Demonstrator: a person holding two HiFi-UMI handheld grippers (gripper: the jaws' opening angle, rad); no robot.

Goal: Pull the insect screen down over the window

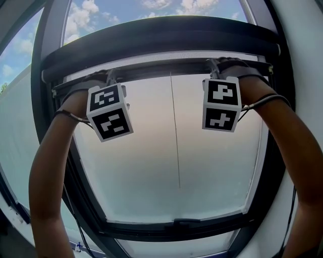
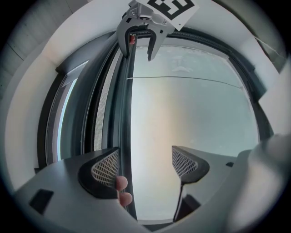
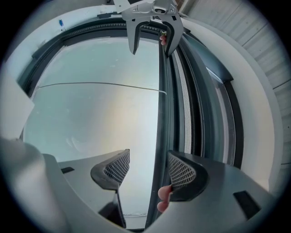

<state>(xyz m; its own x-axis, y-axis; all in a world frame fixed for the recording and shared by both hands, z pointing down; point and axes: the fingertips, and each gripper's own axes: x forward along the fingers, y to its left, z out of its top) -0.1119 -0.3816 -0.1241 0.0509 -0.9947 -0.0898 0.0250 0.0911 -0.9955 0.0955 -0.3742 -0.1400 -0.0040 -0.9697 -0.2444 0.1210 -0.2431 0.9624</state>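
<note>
The insect screen's dark pull bar [image 1: 166, 68] lies across the top of the roof window, under the curved black housing [image 1: 161, 38]. My left gripper [image 1: 112, 76] reaches up to the bar's left part and my right gripper [image 1: 214, 64] to its right part. In the left gripper view the bar [image 2: 125, 118] passes between the wide-apart jaws of the left gripper [image 2: 144, 166], close beside the left pad [image 2: 105, 168]. In the right gripper view the bar [image 3: 162, 118] runs beside the right pad [image 3: 182, 172] of the right gripper [image 3: 149, 169]. Both grippers are open. Bare fingertips [image 2: 122, 184] curl behind the bar.
Below the bar the opening shows a pale hazy surface [image 1: 171, 151] with a thin cord [image 1: 175, 131] down its middle. A dark handle [image 1: 186, 220] sits on the lower frame. White reveal walls [image 1: 303, 60] close in on both sides. Blue sky with clouds [image 1: 151, 7] shows above the housing.
</note>
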